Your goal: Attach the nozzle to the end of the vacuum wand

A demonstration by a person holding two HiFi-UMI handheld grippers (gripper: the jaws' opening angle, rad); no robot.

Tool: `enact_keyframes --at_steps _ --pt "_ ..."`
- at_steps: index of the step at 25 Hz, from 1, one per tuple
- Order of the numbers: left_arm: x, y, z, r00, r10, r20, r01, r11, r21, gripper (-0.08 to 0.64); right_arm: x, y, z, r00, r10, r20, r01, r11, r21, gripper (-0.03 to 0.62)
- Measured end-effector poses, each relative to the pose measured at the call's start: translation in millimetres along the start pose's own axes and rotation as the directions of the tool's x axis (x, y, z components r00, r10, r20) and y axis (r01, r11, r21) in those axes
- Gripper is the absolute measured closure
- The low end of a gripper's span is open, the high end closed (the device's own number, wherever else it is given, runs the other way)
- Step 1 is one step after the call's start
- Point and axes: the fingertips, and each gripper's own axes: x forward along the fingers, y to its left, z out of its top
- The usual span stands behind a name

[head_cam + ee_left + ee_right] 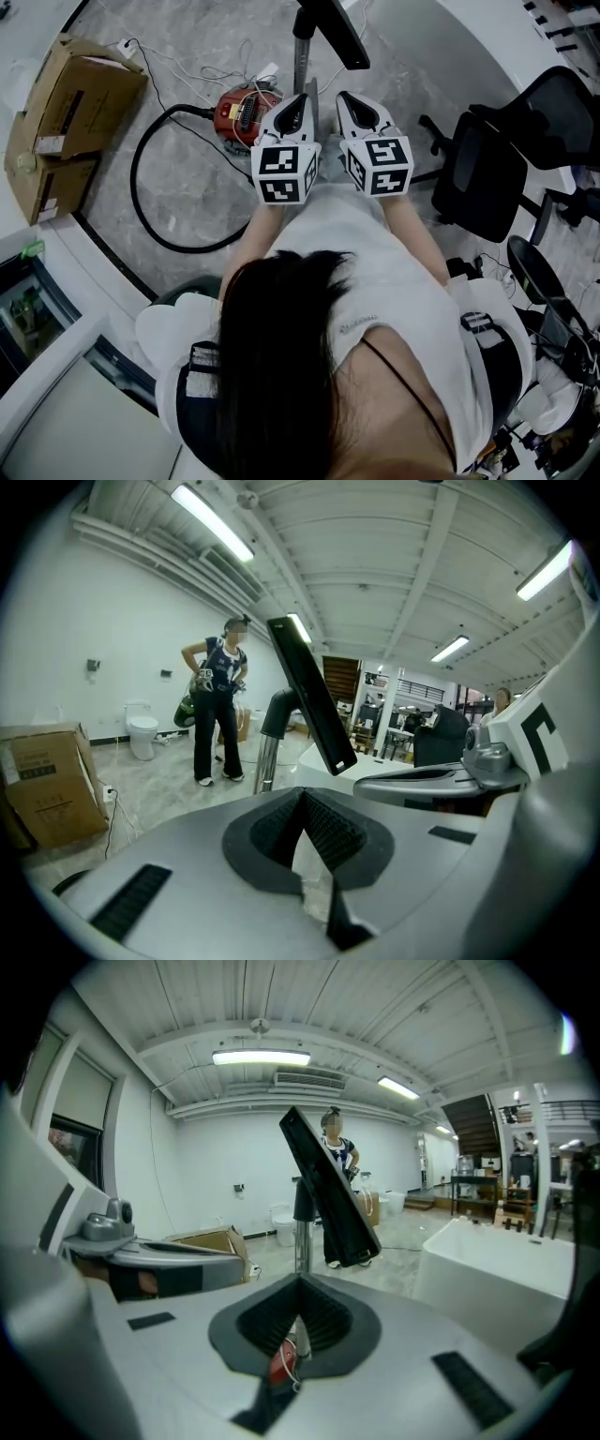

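Left tool, right tool: closed, empty, near wand, nozzle perhaps attached.

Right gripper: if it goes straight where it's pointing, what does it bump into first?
Probably the wand. It stands upright, dead ahead of the right gripper, whose jaws are shut. How far off it is, I can't tell.

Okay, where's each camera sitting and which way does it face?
Head view: on the person's head, facing steeply down; hair, left claw and right claw show.
Left gripper view: on the left claw, facing forward; right claw at right.
Right gripper view: on the right claw, facing forward; left claw at left.
Shared: all three see the black nozzle.
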Motion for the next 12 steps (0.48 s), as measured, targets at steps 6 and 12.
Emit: enact_keyframes --at_steps 6,12 --pt "1.3 -0.9 -0.4 1.0 0.004 -0.002 -0.004 1.0 0.021 0.557 -0.1 -2.0 1.3 1.0 -0.005 0.003 0.005 1.0 0.002 0.577" --pt "0.6 0.8 -4.9 1.0 0.008 -0.004 -0.008 1.0 0.017 0.557 1.0 0.4 -1.1 1.0 -0.003 -0.003 0.003 1.0 -0.005 0.577"
